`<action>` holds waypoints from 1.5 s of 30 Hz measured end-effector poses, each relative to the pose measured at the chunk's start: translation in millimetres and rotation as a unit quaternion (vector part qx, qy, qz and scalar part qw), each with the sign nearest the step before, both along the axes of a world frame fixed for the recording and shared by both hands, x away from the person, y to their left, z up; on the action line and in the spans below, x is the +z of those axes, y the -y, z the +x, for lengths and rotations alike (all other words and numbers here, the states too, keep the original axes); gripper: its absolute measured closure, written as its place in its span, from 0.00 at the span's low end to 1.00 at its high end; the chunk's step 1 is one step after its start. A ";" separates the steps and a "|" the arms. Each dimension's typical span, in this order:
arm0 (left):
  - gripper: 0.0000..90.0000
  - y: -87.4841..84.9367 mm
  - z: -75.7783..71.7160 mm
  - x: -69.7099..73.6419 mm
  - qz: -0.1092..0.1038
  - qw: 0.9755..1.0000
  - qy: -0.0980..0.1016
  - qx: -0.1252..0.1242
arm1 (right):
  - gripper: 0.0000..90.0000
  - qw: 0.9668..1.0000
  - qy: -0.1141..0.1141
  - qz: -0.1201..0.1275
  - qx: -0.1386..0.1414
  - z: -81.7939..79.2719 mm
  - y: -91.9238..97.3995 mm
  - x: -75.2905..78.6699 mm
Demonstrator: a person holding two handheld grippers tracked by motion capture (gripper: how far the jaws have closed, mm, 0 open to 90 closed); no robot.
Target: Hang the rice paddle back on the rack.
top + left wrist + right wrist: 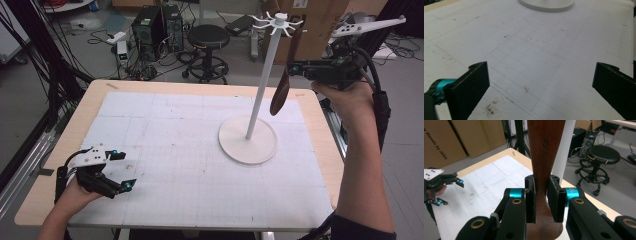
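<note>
Two black jaws of the right gripper [541,200] are clamped on the narrow neck of a dark wooden spoon [545,157], its handle running up the centre of the right gripper view. In the high view the right gripper [294,69] sits at the upper right of the frame, and the wooden spoon [284,82] hangs from it with the bowl end lowest, just beside the white pole of the hanging stand [261,80], near the hooks at the top. Judging by this, the step in hand is hanging the spoon on the stand. The next move would call for bringing the handle's upper end level with one hook and easing it on before letting go. At the lower left, the left gripper [120,170] rests on the white mat [175,150], jaws wide apart, with nothing between them.
</note>
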State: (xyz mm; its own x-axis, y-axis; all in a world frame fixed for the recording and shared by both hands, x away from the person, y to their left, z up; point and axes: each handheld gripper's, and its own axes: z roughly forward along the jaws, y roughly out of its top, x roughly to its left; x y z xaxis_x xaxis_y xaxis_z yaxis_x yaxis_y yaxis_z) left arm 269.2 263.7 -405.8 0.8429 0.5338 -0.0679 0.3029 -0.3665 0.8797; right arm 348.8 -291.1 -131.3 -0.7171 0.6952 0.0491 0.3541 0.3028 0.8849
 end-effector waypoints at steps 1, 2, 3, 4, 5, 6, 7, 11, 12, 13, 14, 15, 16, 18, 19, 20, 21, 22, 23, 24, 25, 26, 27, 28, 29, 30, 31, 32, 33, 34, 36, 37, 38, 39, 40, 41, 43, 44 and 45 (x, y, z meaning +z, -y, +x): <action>0.02 0.0 0.0 0.0 0.000 1.000 0.000 0.000 | 0.87 1.000 0.000 -0.003 0.000 1.4 -0.2 0.1; 0.02 -0.1 0.0 0.1 0.000 1.000 0.000 -0.001 | 0.87 1.000 -0.001 -0.003 -0.002 2.5 -0.7 0.1; 0.02 -0.1 0.0 0.2 0.000 1.000 0.000 -0.001 | 0.87 1.000 -0.003 -0.005 -0.003 3.8 -0.9 0.1; 0.02 -0.1 0.0 0.2 0.001 1.000 0.001 -0.001 | 0.87 1.000 -0.004 -0.006 -0.005 4.9 -1.2 0.0; 0.02 -0.2 -0.1 0.3 0.001 1.000 0.001 -0.001 | 0.87 1.000 -0.007 -0.006 -0.006 5.9 -1.4 0.0; 0.02 -0.2 0.0 0.3 0.001 1.000 0.000 -0.001 | 0.87 1.000 -0.007 -0.007 -0.006 7.3 -1.5 -0.3; 0.02 -0.2 -0.1 0.3 0.000 1.000 0.000 -0.001 | 0.87 1.000 -0.009 -0.007 -0.008 8.4 -1.7 -0.5; 0.02 -0.4 -0.1 0.3 -0.002 1.000 0.000 0.000 | 0.87 1.000 -0.011 -0.008 -0.006 12.9 -1.5 -1.5; 0.02 -0.4 -0.1 0.4 -0.001 1.000 0.001 0.000 | 0.87 1.000 -0.011 -0.008 -0.007 14.0 -1.4 -1.7; 0.02 -0.4 -0.2 0.5 0.000 1.000 0.000 0.000 | 0.87 1.000 -0.011 -0.009 -0.008 15.2 -1.3 -1.8; 0.02 -0.4 -0.1 0.4 -0.002 1.000 0.000 0.000 | 0.87 1.000 -0.010 -0.010 -0.008 16.4 -1.2 -1.6; 0.02 -0.5 -0.1 0.4 -0.002 1.000 0.000 -0.001 | 0.87 1.000 -0.014 -0.010 -0.009 17.2 -1.4 -1.4; 0.02 -0.5 -0.1 0.4 -0.002 1.000 0.001 -0.001 | 0.87 1.000 -0.014 -0.012 -0.005 18.9 -1.3 -1.3; 0.02 -1.0 0.2 0.5 0.000 1.000 0.001 -0.001 | 0.87 1.000 -0.018 -0.015 -0.005 20.6 -1.8 0.0; 0.02 -1.1 0.3 0.4 -0.001 1.000 0.000 -0.001 | 0.87 1.000 -0.016 -0.020 -0.005 21.7 -2.2 0.6; 0.02 -1.1 0.3 0.4 -0.001 1.000 0.000 -0.001 | 0.87 1.000 -0.016 -0.024 -0.007 22.0 -2.5 1.3; 0.02 -1.2 0.4 0.4 -0.001 1.000 0.000 -0.002 | 0.87 0.999 -0.017 -0.026 -0.008 22.3 -2.9 1.9; 0.02 -1.2 0.4 0.4 -0.001 1.000 0.000 -0.001 | 0.87 0.999 -0.017 -0.029 -0.008 22.4 -3.2 2.4; 0.02 -1.2 0.4 0.4 -0.002 1.000 -0.001 -0.001 | 0.87 0.999 -0.020 -0.029 -0.007 22.0 -3.4 3.0; 0.02 -1.2 0.5 0.3 -0.002 1.000 -0.001 -0.001 | 0.87 0.999 -0.016 -0.033 -0.007 22.3 -2.9 3.5; 0.02 -1.3 0.5 0.4 -0.001 1.000 -0.001 -0.001 | 0.87 0.999 -0.015 -0.035 -0.011 21.6 -2.7 4.3; 0.02 -1.3 0.5 0.4 -0.002 1.000 0.000 -0.002 | 0.87 0.999 -0.015 -0.038 -0.013 20.7 -2.6 5.0; 0.02 -1.2 0.5 0.3 -0.002 1.000 0.000 -0.001 | 0.87 0.999 -0.013 -0.041 -0.012 20.6 -2.0 5.6; 0.02 -1.2 0.6 0.3 -0.002 1.000 -0.001 -0.001 | 0.87 0.999 -0.015 -0.042 -0.011 20.3 -2.0 6.1; 0.02 -1.1 0.6 0.2 -0.001 1.000 -0.001 -0.001 | 0.87 0.999 -0.015 -0.044 -0.011 20.3 -2.3 6.7; 0.02 -0.9 0.6 0.1 -0.001 1.000 -0.001 -0.002 | 0.87 0.999 -0.016 -0.048 -0.012 20.2 -2.7 7.4; 0.02 -0.9 0.6 0.1 -0.001 1.000 -0.001 -0.001 | 0.87 0.998 -0.020 -0.052 -0.013 20.1 -3.4 8.3; 0.02 -0.9 0.5 0.1 -0.001 1.000 -0.001 -0.001 | 0.87 0.998 -0.021 -0.056 -0.012 20.4 -4.0 9.1; 0.02 -1.0 0.6 0.2 -0.001 1.000 -0.001 -0.001 | 0.87 0.998 -0.020 -0.060 -0.013 21.2 -4.7 9.9; 0.02 -1.1 0.6 0.3 -0.002 1.000 -0.001 -0.001 | 0.87 0.998 -0.024 -0.065 -0.014 21.3 -5.6 11.0; 0.02 -1.2 0.5 0.4 -0.002 1.000 -0.001 -0.001 | 0.87 0.997 -0.028 -0.074 -0.017 22.1 -7.2 13.2; 0.02 -1.3 0.5 0.4 -0.002 1.000 -0.001 -0.001 | 0.87 0.996 -0.029 -0.078 -0.016 22.7 -7.6 14.3; 0.02 -1.3 0.5 0.4 -0.002 1.000 0.000 -0.001 | 0.87 0.996 -0.029 -0.081 -0.017 23.2 -8.2 15.0; 0.02 -1.4 0.5 0.4 -0.002 1.000 -0.001 -0.002 | 0.87 0.996 -0.029 -0.085 -0.017 23.2 -8.5 15.7; 0.02 -1.4 0.3 0.4 -0.003 1.000 -0.001 -0.001 | 0.87 0.996 -0.032 -0.087 -0.017 23.0 -8.7 16.3; 0.02 -1.5 0.2 0.4 -0.004 1.000 -0.002 0.000 | 0.87 0.995 -0.032 -0.088 -0.017 23.0 -8.7 16.6; 0.02 -1.7 0.2 0.5 -0.003 1.000 -0.001 0.000 | 0.87 0.995 -0.032 -0.093 -0.019 22.2 -8.8 17.5; 0.02 -2.0 0.3 0.5 -0.002 1.000 0.000 0.000 | 0.87 0.994 -0.031 -0.099 -0.019 21.5 -8.8 18.1; 0.02 -2.2 0.4 0.6 -0.002 1.000 0.000 0.000 | 0.87 0.994 -0.030 -0.101 -0.019 20.9 -8.9 18.6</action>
